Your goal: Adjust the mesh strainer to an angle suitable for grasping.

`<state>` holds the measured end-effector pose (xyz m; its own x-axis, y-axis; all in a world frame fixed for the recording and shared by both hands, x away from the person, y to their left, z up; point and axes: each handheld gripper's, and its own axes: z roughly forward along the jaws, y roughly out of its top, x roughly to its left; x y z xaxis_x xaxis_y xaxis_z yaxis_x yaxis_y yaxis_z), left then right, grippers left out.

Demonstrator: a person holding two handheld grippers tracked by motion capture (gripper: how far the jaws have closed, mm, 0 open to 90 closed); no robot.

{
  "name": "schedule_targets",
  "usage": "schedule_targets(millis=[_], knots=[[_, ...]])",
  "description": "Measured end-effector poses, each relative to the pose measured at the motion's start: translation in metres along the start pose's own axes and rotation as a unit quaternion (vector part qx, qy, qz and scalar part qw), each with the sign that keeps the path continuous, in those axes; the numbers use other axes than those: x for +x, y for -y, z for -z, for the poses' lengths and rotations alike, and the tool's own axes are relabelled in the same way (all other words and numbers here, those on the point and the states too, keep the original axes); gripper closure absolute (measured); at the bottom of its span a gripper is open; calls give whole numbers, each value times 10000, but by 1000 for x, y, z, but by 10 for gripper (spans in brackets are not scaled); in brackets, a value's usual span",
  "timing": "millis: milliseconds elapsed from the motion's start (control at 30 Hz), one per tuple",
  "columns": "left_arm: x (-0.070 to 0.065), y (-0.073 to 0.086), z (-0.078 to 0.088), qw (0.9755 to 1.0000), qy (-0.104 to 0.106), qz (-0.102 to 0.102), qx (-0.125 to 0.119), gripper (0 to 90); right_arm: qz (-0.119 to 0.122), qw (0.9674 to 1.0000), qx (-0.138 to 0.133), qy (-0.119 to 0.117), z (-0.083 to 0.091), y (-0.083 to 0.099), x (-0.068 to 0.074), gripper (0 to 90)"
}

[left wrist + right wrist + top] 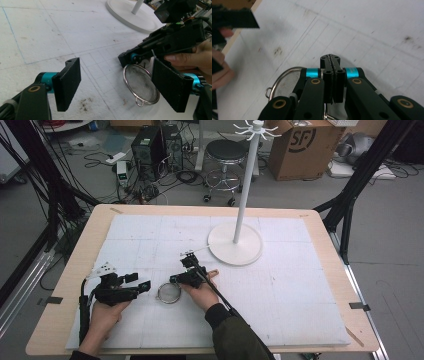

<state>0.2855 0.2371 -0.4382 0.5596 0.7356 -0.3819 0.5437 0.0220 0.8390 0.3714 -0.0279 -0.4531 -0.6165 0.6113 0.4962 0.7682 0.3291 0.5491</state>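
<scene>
In the high view the small metal strainer (169, 293) lies flat on the white mat (280, 295) of the counter (70, 270), low and left of centre in the frame, between the two hands. The right gripper (173, 279) sits just above it at the centre, its jaws pressed together; in the right gripper view the pads meet with only a thin seam between them, and the strainer's mesh and rim (284, 85) show beneath and to the lower left. Whether the handle is pinched cannot be told. The left gripper (145, 286) rests at the lower left, jaws spread wide with nothing between them. The white stand (235, 245) rises in the upper middle, well apart.
</scene>
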Motion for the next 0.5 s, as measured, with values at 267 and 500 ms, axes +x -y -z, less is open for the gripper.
schedule_targets(millis=[267, 500], knots=[[0, 0, 1, 10000, 25, 24, -11, 247, 46, 9998, 115, -165, 7, 12, 2, 900], [0, 0, 1, 10000, 19, 31, 1, 247, 188, 9994, 210, -186, 15, 24, 6, 900]])
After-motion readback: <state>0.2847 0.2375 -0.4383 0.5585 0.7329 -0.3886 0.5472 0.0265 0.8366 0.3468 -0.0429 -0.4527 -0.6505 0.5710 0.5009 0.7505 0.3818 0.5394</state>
